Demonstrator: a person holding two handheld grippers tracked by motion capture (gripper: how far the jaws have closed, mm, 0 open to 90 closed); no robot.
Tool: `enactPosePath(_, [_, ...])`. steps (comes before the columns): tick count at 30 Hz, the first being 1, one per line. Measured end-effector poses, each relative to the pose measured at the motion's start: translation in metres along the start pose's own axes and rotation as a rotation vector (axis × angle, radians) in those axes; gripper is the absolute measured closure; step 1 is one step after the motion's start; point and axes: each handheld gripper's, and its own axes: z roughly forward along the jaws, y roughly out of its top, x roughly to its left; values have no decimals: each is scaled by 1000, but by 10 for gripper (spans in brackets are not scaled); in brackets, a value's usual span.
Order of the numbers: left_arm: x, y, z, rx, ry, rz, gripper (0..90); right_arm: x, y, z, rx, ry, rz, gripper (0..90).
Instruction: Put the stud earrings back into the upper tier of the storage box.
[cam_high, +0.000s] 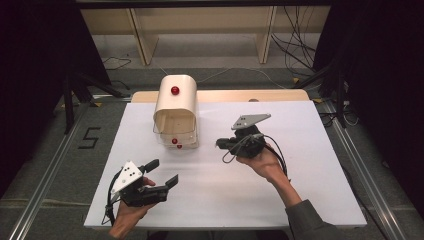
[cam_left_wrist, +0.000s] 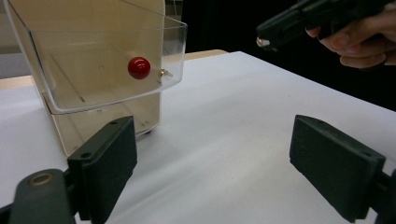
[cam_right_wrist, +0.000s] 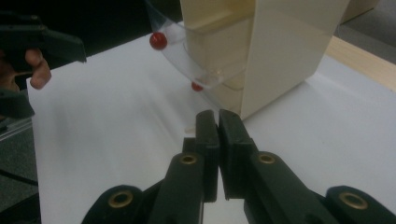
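left tool (cam_high: 162, 172) jaws wide, empty, near counter's (cam_high: 300, 190) front | right tool (cam_right_wrist: 218, 126) jaws pressed together, empty | cream cabinet (cam_high: 175, 97) mid-counter, clear drawer (cam_left_wrist: 116, 88) ajar | step: likely approach | next: reach red knob (cam_left_wrist: 139, 67)

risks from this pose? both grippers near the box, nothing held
1. The clear flap of the cream box hangs open toward the grippers; a sideways approach could knock it instead of catching its red knob.
2. The right gripper is shut and aimed at the box's lower corner; pushing on may shove the box across the white table.
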Motion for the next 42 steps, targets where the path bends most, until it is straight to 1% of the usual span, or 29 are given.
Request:
enactPosePath(7, [0, 0, 0, 1, -1, 2, 145, 7, 27, 8, -16, 4, -32, 872])
enactPosePath(12, [0, 0, 0, -2, -1, -1, 145, 10, 43, 16, -36, 20, -33, 872])
enactPosePath(19, [0, 0, 0, -2, -1, -1, 145, 15, 62, 29, -34, 24, -48, 872])
enactPosePath(25, [0, 0, -1, -2, -3, -1, 145, 15, 70, 34, -36, 16, -50, 871])
enactPosePath(27, [0, 0, 0, -4, -2, -1, 145, 14, 72, 36, -38, 16, -43, 871])
enactPosePath(34, [0, 0, -1, -2, -2, -1, 145, 16, 83, 42, -35, 6, -55, 870])
enactPosePath(42, [0, 0, -1, -3, -2, -2, 145, 12, 87, 57, 0, -16, -52, 870])
